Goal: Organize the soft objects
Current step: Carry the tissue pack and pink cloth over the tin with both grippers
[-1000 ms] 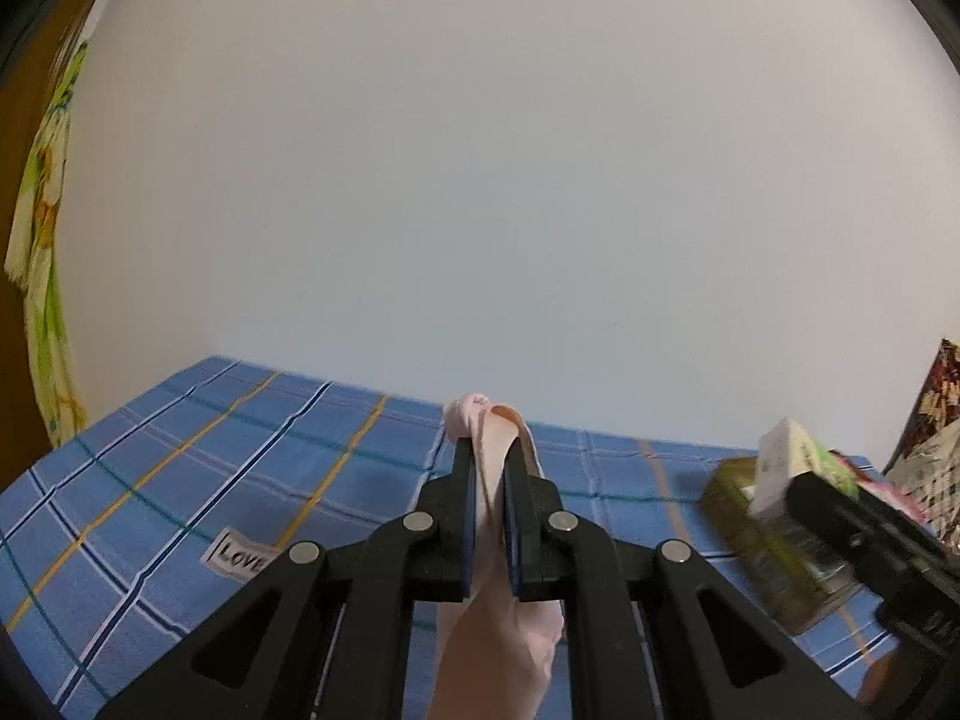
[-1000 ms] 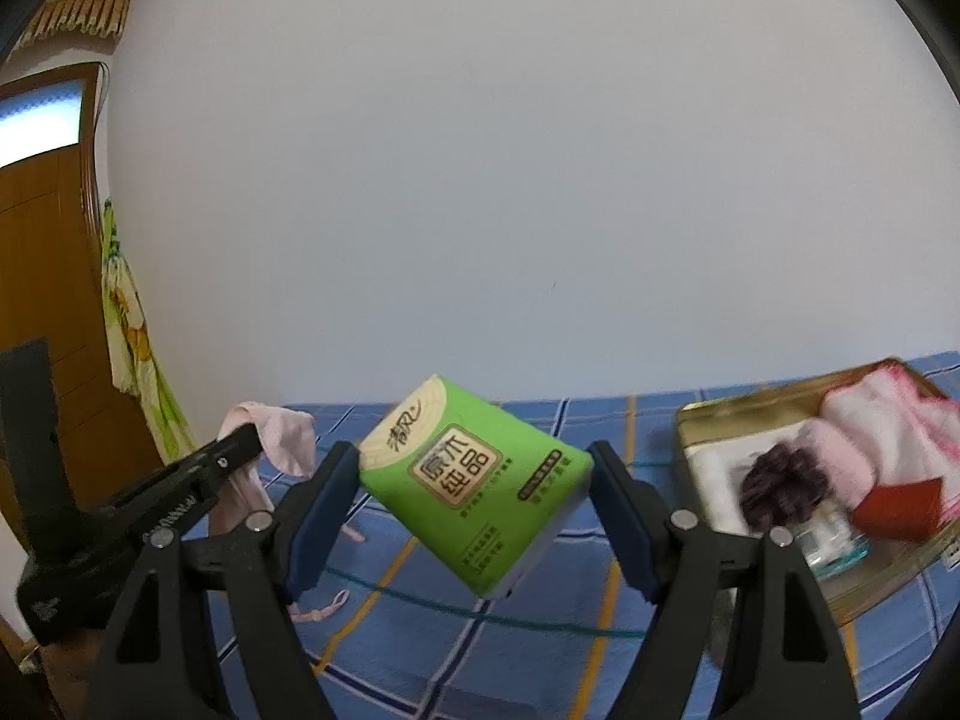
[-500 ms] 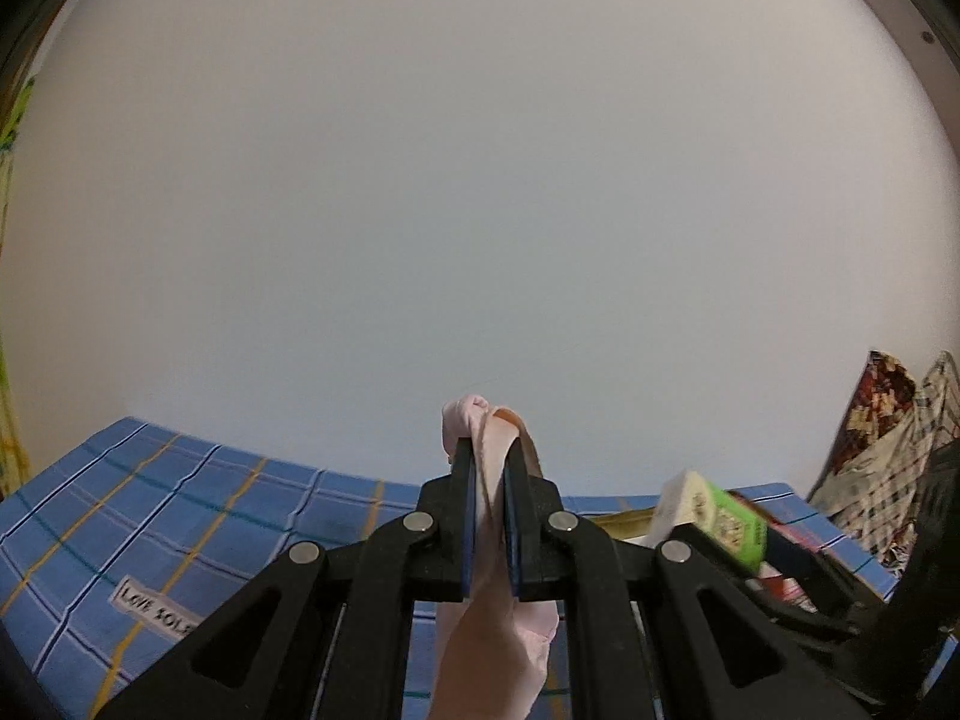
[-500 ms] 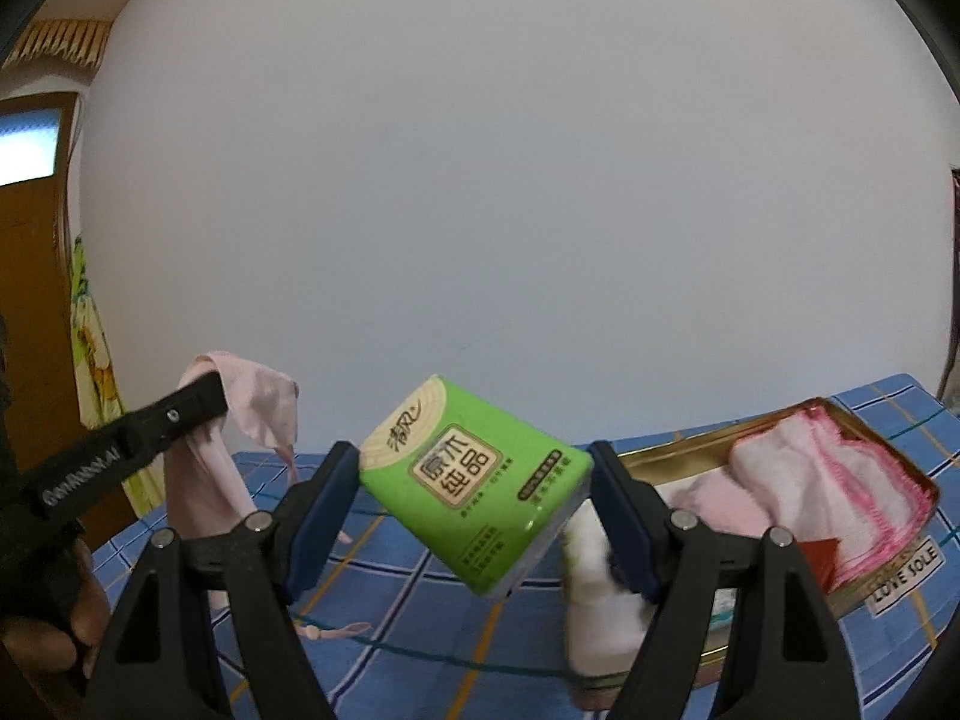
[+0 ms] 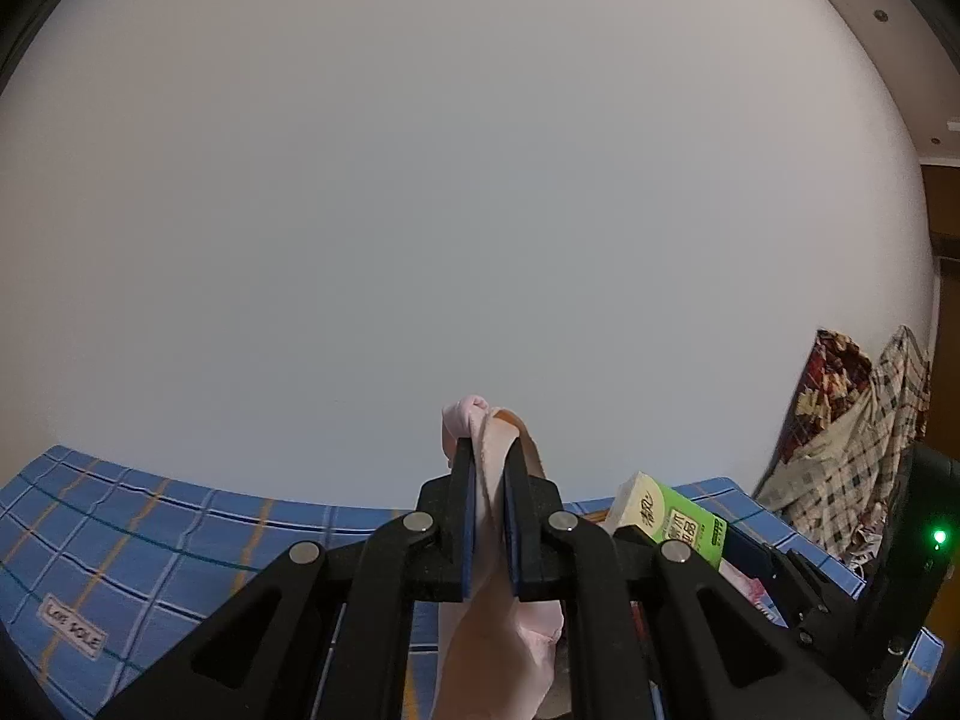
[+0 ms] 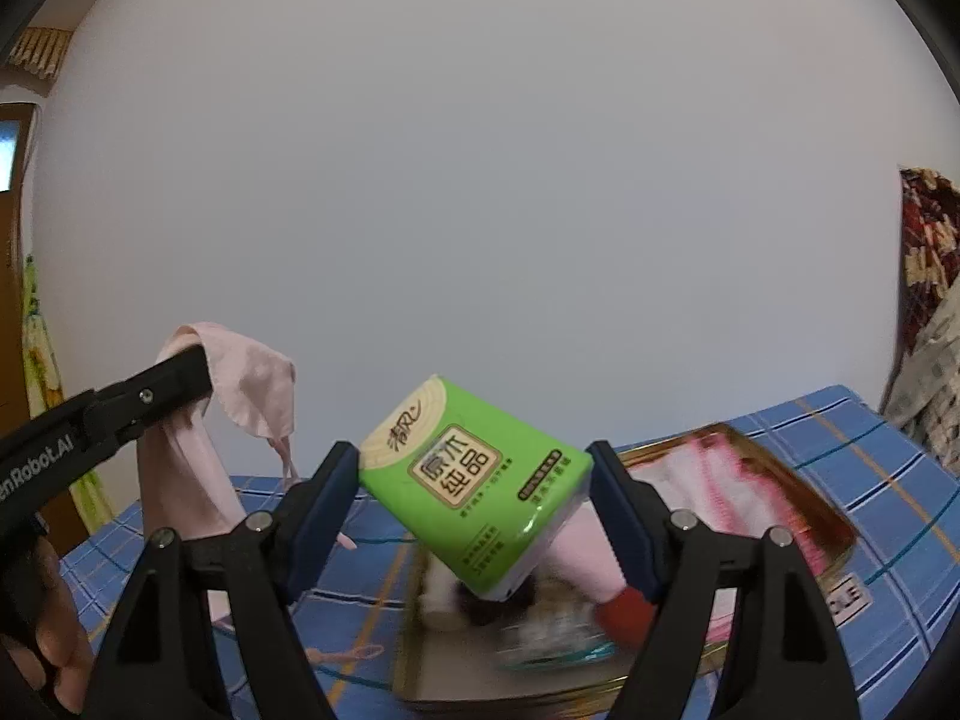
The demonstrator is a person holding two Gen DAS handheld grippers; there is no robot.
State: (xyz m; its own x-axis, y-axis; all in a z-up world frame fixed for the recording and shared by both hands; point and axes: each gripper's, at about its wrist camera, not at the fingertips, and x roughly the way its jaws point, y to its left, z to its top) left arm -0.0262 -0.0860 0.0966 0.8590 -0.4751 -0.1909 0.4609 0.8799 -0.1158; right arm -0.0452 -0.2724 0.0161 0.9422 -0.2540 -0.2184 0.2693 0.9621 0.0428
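Left gripper (image 5: 489, 513): its two fingers are pinching narrowly on a pink cloth (image 5: 492, 630), gripping it near its top so the rest is hanging limp and free below, clear of the bed.
Right gripper (image 6: 474, 495): its jaws are standing wide, clamping a green tissue pack (image 6: 474, 480) by its two short ends; the pack is sitting tilted, one corner dipping toward the tray.
Tissue pack position: it is hovering in the air above the near left part of the tray, not touching it, probably being carried there for setting down.
Tray (image 6: 834, 534): a shallow gold metal tray is lying on the blue checked bedspread (image 6: 888, 462), toward its right side; it seems to be serving as the collecting place.
Tray contents: a pink-edged towel (image 6: 714, 480) is lying along the far side; nearer items are blurred, and I cannot tell what they are.
Far side: a plain white wall (image 6: 480, 180) is rising behind the bed.
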